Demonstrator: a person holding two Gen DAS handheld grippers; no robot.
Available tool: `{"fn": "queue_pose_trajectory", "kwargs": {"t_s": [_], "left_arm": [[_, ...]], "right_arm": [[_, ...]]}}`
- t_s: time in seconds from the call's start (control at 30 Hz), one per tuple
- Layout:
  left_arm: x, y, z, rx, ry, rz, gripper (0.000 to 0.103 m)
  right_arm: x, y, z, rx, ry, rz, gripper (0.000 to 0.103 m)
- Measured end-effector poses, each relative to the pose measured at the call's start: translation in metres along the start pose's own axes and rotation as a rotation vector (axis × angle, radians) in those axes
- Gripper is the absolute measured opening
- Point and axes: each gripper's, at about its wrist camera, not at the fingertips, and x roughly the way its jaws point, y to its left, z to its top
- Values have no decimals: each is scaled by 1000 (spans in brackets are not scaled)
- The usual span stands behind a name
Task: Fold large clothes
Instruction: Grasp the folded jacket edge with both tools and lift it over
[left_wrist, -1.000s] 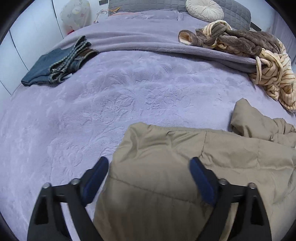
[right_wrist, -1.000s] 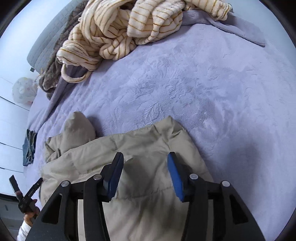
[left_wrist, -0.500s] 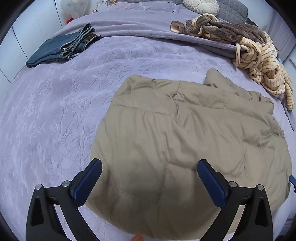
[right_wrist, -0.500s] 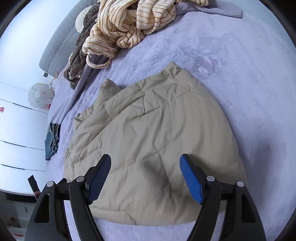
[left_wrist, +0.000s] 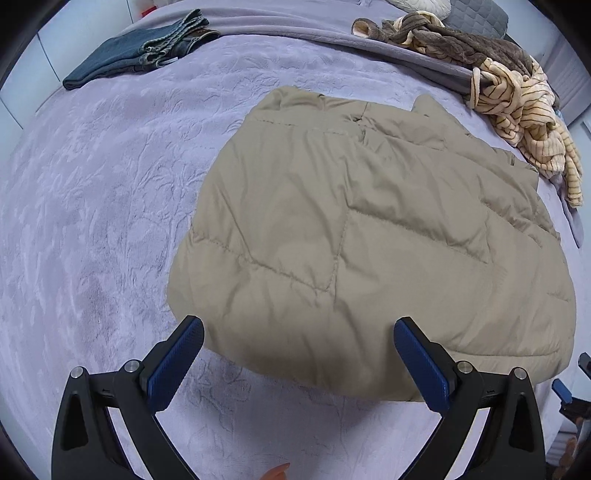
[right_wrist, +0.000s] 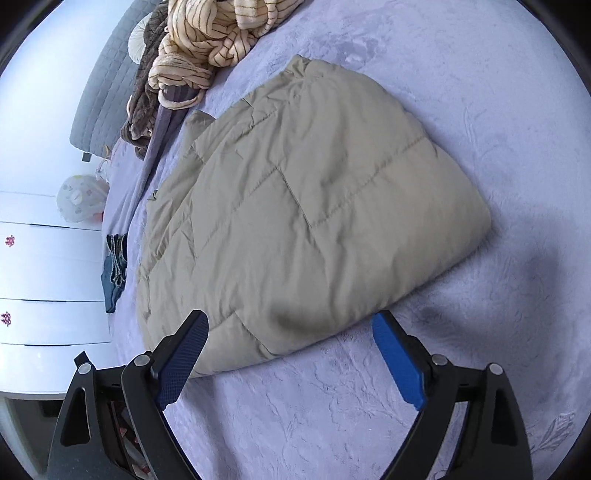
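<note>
A tan quilted puffer jacket (left_wrist: 369, 229) lies folded flat on the lilac bedspread (left_wrist: 92, 206); the right wrist view shows the same jacket (right_wrist: 306, 206) from its other side. My left gripper (left_wrist: 299, 350) hangs open above the jacket's near edge, with nothing pressed between its blue pads (left_wrist: 173, 365). My right gripper (right_wrist: 291, 350) is over the near hem, its jaws opening wide, and its pads (right_wrist: 399, 362) touch no cloth. The jacket's far part, with a sleeve, is bunched toward the pillows.
Folded jeans (left_wrist: 144, 51) lie at the far left of the bed. A striped cream and brown garment pile (left_wrist: 509, 92) sits at the far right, near a grey headboard (right_wrist: 107, 92). White drawers (right_wrist: 40, 266) stand beside the bed. A fingertip (left_wrist: 277, 472) shows at the bottom edge.
Both grippers have let go of the jacket and drawn back toward me, so more of it shows. The right jaws have spread from partly closed to wide; the left widened slightly.
</note>
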Motion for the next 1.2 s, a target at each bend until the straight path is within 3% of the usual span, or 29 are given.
{"fn": "queue_pose_trajectory", "kwargs": {"t_s": [0.4, 0.5, 0.7, 0.77, 0.9, 1.03, 1.1, 1.17, 1.2], "left_arm": [[16, 23, -19, -76, 46, -48, 103], [26, 35, -22, -136, 67, -101, 103], [53, 58, -27, -293, 114, -332, 103], [59, 62, -25, -338, 108, -379, 103], [68, 61, -14, -383, 79, -421, 103], [79, 63, 0, -440, 60, -430, 103], [78, 62, 4, -463, 30, -422, 91], [76, 61, 7, -465, 3, -435, 50], [74, 62, 8, -459, -10, -457, 40]], "right_arm": [[33, -25, 0, 179, 23, 79, 103], [38, -25, 3, 201, 20, 104, 103], [48, -25, 10, 258, 3, 189, 103], [53, -22, 14, 277, -1, 214, 103], [63, -17, 19, 290, -1, 269, 103], [81, -13, 22, 290, 43, 242, 103], [86, -16, 23, 312, 49, 236, 103], [85, -20, 22, 351, 36, 255, 101], [84, -21, 21, 369, 31, 261, 97]]}}
